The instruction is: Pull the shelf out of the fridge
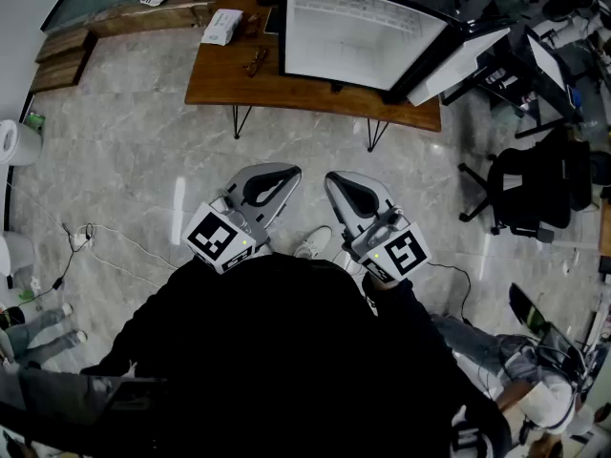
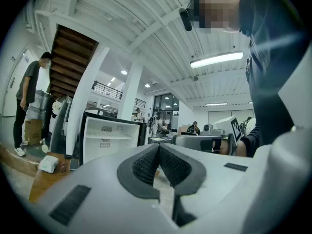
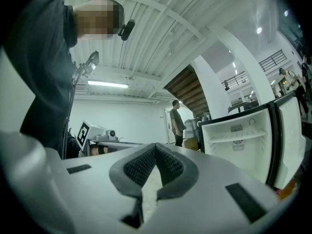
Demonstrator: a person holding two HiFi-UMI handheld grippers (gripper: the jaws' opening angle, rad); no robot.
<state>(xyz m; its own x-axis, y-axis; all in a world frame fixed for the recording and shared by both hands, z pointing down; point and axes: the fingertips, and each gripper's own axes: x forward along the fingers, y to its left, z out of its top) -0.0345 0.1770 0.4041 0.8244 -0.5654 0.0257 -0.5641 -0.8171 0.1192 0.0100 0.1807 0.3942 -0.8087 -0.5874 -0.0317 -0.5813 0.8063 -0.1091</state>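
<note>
One wooden table [image 1: 286, 89] carries one white fridge [image 1: 363, 36], which stands with its open front turned toward the person holding the tongs. The fridge's single door [image 1: 473, 57] is swung wide at its right side as seen in the head view. The right gripper view shows the same door [image 3: 292, 140] standing at the right of the cabinet [image 3: 239, 150].

One shelf [image 2: 108, 136] is inside the fridge, lying flat across the upper part of the cavity. It shows again in the right gripper view [image 3: 240, 135], seated fully within the walls. The head view does not show it plainly.

Two tongs are in view, both held out from the fridge's open front and well apart from it. They are over the marble floor, close to the person's dark sleeves. The left gripper [image 1: 272, 181] has its jaws clenched, pads meeting at the tips with nothing between them [image 2: 158, 147]. The right gripper [image 1: 346, 184] is likewise clenched on nothing [image 3: 156, 147]. Each points toward the fridge, so the shelf lies ahead of both, touched by neither.

One small white box [image 1: 222, 27] lies on the table to the left of the fridge.
</note>
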